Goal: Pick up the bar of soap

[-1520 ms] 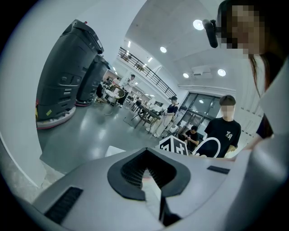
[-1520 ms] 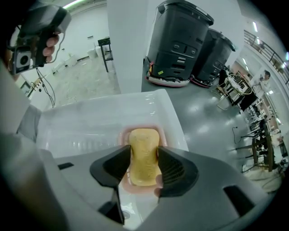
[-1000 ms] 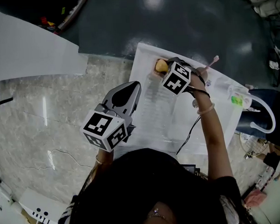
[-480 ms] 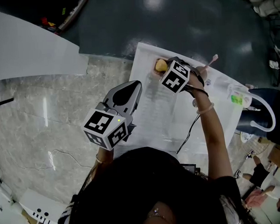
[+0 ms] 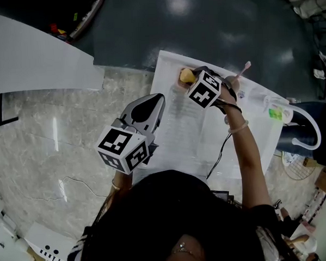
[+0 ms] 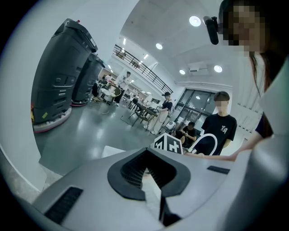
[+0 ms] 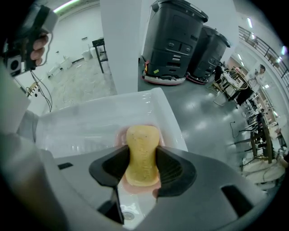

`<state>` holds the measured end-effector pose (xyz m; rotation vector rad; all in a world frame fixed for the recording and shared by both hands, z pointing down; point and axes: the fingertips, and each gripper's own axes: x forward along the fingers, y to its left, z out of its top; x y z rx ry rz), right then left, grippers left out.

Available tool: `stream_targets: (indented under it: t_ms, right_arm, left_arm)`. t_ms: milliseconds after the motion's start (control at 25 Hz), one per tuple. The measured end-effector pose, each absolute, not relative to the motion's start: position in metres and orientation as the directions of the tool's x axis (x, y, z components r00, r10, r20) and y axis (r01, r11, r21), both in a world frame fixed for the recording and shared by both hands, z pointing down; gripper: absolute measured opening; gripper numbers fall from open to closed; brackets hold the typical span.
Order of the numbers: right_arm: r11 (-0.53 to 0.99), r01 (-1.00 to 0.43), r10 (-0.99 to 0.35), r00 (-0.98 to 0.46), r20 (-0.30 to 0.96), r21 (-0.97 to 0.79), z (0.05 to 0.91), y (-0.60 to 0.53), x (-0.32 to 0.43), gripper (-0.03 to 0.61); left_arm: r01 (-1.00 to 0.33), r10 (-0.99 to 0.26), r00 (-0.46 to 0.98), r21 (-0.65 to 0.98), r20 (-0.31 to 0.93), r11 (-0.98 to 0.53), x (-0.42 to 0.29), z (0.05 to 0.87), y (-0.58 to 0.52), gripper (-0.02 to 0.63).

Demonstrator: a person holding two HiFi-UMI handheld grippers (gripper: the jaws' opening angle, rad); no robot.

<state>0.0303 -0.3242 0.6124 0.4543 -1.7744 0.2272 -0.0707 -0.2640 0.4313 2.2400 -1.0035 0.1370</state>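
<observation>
- Left: my left gripper (image 5: 157, 100) hangs over the marble counter (image 5: 54, 133). Its jaws are pressed together at the tips and hold nothing.
- Centre: the white basin (image 7: 90, 122) sits at the counter's edge. The pink soap dish (image 7: 119, 137) is in the basin's far corner, and the yellow bar of soap (image 7: 142, 149) lies on it.
- Right: my right gripper (image 5: 196, 78) points steeply down over the dish. Its jaws have just been opening and now stand spread, with 1 pad close along each long flank of the bar. I judge there is no squeeze yet.
- Handling: the bar looks small and light, firm but waxy, and probably slick if damp. A hard pinch could dent it or shoot it out forward.
- Hold: I would take it mid-length across the narrow width, with the 2 pads flat on the flanks. I would close gently and lift straight up, so the dish stays put.
</observation>
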Motion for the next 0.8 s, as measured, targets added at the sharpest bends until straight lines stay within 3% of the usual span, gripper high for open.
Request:
stream_targets:
  t_ms: [800]
  right_arm:
    - [0.778, -0.627, -0.356, -0.387, 0.851, 0.041, 0.538, -0.318, 0.036, 0.186]
  left_arm:
    - [-0.676, -0.607, 0.729, 0.469, 0.317, -0.568, -0.045, 0.399, -0.244, -0.001]
